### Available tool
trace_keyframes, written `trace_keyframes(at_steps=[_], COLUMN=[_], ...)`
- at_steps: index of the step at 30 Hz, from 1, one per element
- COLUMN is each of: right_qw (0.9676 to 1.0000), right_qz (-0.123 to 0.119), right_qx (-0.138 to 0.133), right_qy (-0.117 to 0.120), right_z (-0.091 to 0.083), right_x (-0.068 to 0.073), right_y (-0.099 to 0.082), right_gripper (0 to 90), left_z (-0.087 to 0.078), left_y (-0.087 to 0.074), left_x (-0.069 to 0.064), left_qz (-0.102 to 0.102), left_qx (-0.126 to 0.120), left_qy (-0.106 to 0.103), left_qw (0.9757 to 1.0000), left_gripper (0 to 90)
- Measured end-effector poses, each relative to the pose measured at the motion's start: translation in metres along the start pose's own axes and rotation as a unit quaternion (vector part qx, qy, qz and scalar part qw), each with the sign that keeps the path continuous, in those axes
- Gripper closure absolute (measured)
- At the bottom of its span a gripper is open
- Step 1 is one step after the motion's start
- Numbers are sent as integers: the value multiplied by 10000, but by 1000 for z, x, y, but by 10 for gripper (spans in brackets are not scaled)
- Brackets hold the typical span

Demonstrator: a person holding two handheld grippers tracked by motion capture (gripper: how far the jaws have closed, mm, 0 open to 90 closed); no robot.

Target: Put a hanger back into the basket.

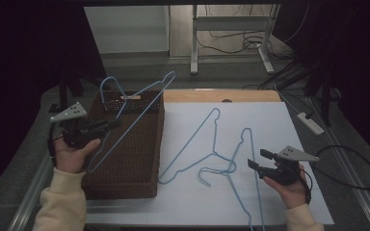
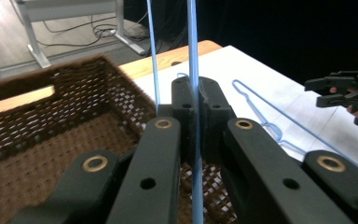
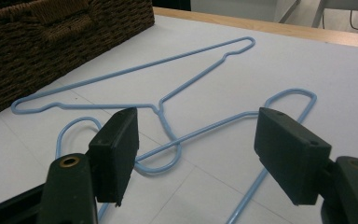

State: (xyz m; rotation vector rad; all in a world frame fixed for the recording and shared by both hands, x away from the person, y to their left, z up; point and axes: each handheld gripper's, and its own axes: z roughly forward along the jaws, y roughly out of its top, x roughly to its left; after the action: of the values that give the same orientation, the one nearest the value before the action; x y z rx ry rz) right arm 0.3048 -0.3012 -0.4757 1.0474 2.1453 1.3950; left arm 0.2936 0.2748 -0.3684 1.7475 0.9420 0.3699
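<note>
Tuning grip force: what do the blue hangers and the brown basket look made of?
Hanger in the left gripper: the held hanger looks like thin wire with a smooth light-blue coating; whether paint or plastic isn't clear. The hangers on the white sheet look the same, slightly glossy. Basket: dark brown woven wicker or rattan-like strands, matte, with open lattice walls; natural or synthetic can't be told.

The thin wire hanger (image 1: 139,103) clamped in the matte black left gripper (image 1: 107,126) is pale blue, like the two wire hangers (image 1: 207,144) on the white sheet (image 1: 270,125). The woven wicker basket (image 1: 139,159) is dark brown with an open lattice weave. The right gripper (image 1: 258,160) is black, topped by a grey plate
</note>
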Motion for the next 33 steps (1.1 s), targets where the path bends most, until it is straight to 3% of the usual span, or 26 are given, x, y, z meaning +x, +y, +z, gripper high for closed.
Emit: trace_keyframes(at_steps=[11,22,27,33], right_qw=[10000,10000,10000,10000], right_qz=[-16,-9,-20,-21], right_qx=[43,70,52,46], right_qy=[-16,-29,-26,-22], right_z=[2,3,2,2], right_x=[1,1,0,1], right_y=[-1,-1,-1,-1], right_gripper=[313,314,313,314], left_z=[-15,5,-1,-5], left_y=[-24,-38,-37,-40], left_x=[31,40,41,44], left_qz=[-62,-86,-87,-85], left_qx=[337,732,677,792], left_qy=[147,187,234,329], left_qw=[9993,9971,9974,9963], left_gripper=[867,866,867,867])
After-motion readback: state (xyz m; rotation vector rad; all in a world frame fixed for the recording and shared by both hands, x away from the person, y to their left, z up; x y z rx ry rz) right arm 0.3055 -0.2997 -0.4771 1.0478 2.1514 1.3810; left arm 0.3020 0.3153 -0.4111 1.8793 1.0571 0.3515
